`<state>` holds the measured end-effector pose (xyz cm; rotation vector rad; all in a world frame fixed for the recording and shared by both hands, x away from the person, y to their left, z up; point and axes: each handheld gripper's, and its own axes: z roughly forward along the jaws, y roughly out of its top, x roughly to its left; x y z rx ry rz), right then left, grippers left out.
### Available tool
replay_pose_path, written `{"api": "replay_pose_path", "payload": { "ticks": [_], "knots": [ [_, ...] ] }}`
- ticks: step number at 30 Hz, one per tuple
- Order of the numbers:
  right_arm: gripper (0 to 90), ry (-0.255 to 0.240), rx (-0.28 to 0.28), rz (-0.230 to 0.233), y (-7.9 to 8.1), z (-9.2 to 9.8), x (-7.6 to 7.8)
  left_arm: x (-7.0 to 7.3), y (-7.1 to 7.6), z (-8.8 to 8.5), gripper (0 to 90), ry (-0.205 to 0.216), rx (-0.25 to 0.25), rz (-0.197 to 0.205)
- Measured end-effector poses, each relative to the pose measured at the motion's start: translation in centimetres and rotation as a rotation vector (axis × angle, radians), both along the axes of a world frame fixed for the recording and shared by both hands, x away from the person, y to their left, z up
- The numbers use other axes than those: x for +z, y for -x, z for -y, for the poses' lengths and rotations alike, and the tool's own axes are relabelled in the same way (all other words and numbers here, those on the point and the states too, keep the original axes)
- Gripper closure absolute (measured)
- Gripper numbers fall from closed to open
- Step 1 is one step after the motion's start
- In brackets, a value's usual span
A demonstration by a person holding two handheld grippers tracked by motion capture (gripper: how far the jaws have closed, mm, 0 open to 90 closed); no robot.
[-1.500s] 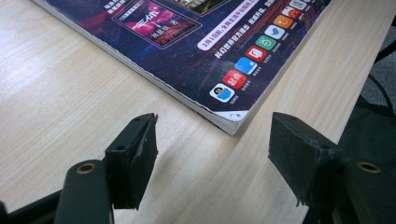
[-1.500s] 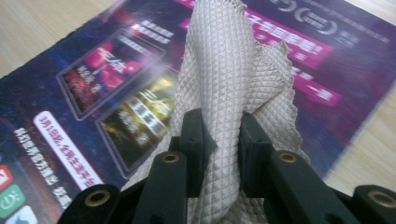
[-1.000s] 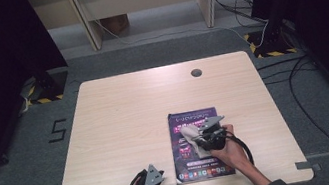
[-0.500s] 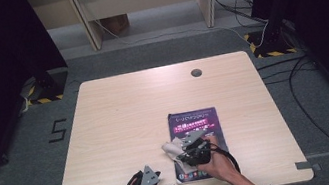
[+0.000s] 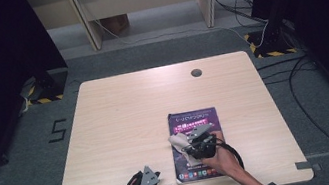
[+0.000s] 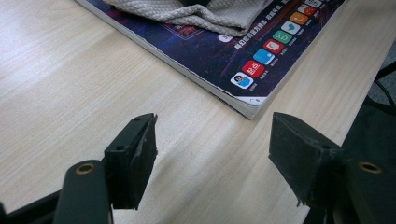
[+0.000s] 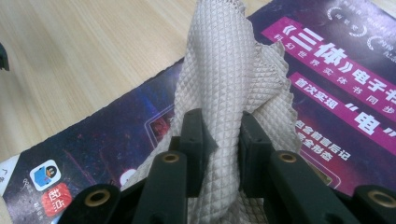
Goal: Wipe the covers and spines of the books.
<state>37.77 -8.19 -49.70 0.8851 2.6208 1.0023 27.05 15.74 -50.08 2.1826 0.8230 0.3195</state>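
While its jaws pinch a grey waffle-weave cloth (image 7: 219,93), the right gripper (image 5: 200,140) rests over a purple book (image 5: 192,117). The left gripper (image 6: 212,154) stands spread, the book's corner just ahead.

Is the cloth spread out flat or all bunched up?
Bunched up. The right gripper pinches the cloth into folds on the book.

Book (image 5: 196,143) blocks the near right; tabletop (image 5: 127,124) elsewhere seemingly open

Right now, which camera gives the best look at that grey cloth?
The right gripper view: the cloth is close up, its diamond weave clear, pinched between the right hand-held gripper jaws over the book. The left gripper view catches a crumpled edge at the top; the high view shows a small pale patch.
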Motion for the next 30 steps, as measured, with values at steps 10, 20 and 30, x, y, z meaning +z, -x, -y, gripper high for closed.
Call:
{"api": "replay_pose_path", "payload": {
  "ticks": [10,20,30],
  "knots": [
    [75.6,-0.023,0.089,-0.029,1.7,-1.6,-0.1,-0.1,0.0,0.1,31.3,0.0,-0.001,0.0],
    [75.6,-0.03,0.082,-0.039,1.8,-0.9,-0.1,-0.1,0.0,0.0,31.3,0.002,0.001,0.002],
    [75.6,-0.017,-0.053,-0.038,1.5,4.2,0.1,-0.1,0.0,-0.1,31.4,-0.001,0.005,0.001]
  ]
}}
